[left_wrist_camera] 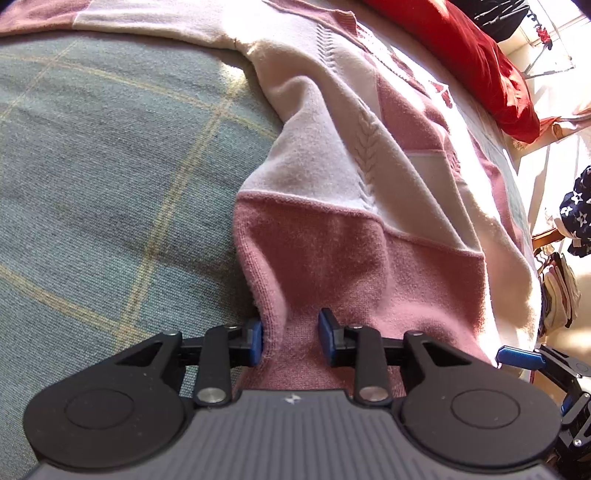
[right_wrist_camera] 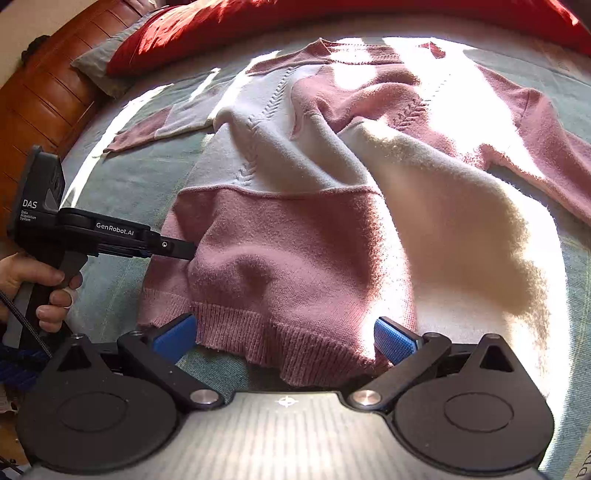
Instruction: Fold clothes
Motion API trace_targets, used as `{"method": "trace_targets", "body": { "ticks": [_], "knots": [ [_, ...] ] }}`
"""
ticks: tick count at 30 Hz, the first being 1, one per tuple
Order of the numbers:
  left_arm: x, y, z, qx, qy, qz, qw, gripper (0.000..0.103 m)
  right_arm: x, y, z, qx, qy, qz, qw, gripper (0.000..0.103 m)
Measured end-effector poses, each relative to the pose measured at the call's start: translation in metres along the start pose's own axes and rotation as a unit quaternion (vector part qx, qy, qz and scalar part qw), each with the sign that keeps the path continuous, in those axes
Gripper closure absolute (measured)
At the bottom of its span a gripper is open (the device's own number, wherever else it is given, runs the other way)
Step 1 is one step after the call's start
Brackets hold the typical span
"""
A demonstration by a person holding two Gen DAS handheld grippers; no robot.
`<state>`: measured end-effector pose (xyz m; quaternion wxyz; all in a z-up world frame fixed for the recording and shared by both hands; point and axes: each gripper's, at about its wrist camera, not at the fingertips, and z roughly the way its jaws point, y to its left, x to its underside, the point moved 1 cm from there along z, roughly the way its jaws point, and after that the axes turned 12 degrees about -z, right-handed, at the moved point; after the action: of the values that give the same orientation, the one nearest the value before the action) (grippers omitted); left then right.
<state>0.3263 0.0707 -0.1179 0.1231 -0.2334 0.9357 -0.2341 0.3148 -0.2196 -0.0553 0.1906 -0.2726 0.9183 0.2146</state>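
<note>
Left wrist view: 1 sweater (left_wrist_camera: 332,206), 1 bed cover (left_wrist_camera: 110,166), 1 red blanket (left_wrist_camera: 480,62), 2 grippers. Going L to R: the bed cover is blue-green w/ thin yellow lines. Next is the sweater, pink & white blocks w/ a leaf-like knit line down the white part. It lies spread on the bed cover, bunched up near the camera. The left gripper (left_wrist_camera: 290,341) has 2 blue pads, & a pink fold of the sweater sits between them. The L pad touches the knit; the R pad looks just off it, so I can't tell if it's pinched tight yet. Far R, a bit of the right gripper (left_wrist_camera: 521,356) shows at the edge. Right wrist view: far L, 1 hand (right_wrist_camera: 33,288) holds the left gripper's black handle; its tip is tucked into the sweater's side, pads hidden. The sweater has 2 sleeves out flat, 1 each side, & a ribbed pink hem close to the camera. The right gripper (right_wrist_camera: 284,338) is spread wide, 1 blue pad on each side of the hem, not squeezing it. Red blanket (right_wrist_camera: 295,18) runs along the top, 1 grey pillow (right_wrist_camera: 96,66) at upper L.
</note>
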Motion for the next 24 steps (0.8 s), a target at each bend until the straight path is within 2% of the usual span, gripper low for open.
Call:
{"method": "trace_targets", "body": {
  "ticks": [3,5,7,8,9,17,24],
  "knots": [
    [-0.002,-0.006,0.005,0.012,-0.008,0.009,0.9999,0.063,0.003,0.001,-0.003,0.009,-0.008,-0.003,1.0,0.0],
    [-0.002,-0.011,0.005,0.005,-0.006,0.031,0.9995,0.067,0.005,0.002,-0.003,0.018,-0.013,0.006,1.0,0.0],
    [0.0,-0.013,0.0,-0.005,-0.004,0.055,0.9985,0.077,0.007,0.004,-0.003,0.028,-0.017,0.019,0.999,0.0],
    [0.0,-0.01,-0.004,-0.008,-0.001,0.058,0.9983,0.09,0.008,0.006,-0.003,0.033,-0.019,0.026,0.999,0.0],
    [0.001,-0.008,-0.008,-0.01,0.002,0.062,0.998,0.096,0.008,0.008,-0.002,0.035,-0.018,0.035,0.999,0.0],
    [0.002,0.016,-0.055,0.007,0.0,0.068,0.9977,0.098,0.002,0.035,-0.002,0.053,-0.021,0.043,0.997,0.0],
    [-0.01,0.038,-0.081,-0.006,-0.006,0.069,0.9976,0.098,0.001,0.045,-0.001,0.054,-0.01,0.047,0.997,0.0]
  ]
}}
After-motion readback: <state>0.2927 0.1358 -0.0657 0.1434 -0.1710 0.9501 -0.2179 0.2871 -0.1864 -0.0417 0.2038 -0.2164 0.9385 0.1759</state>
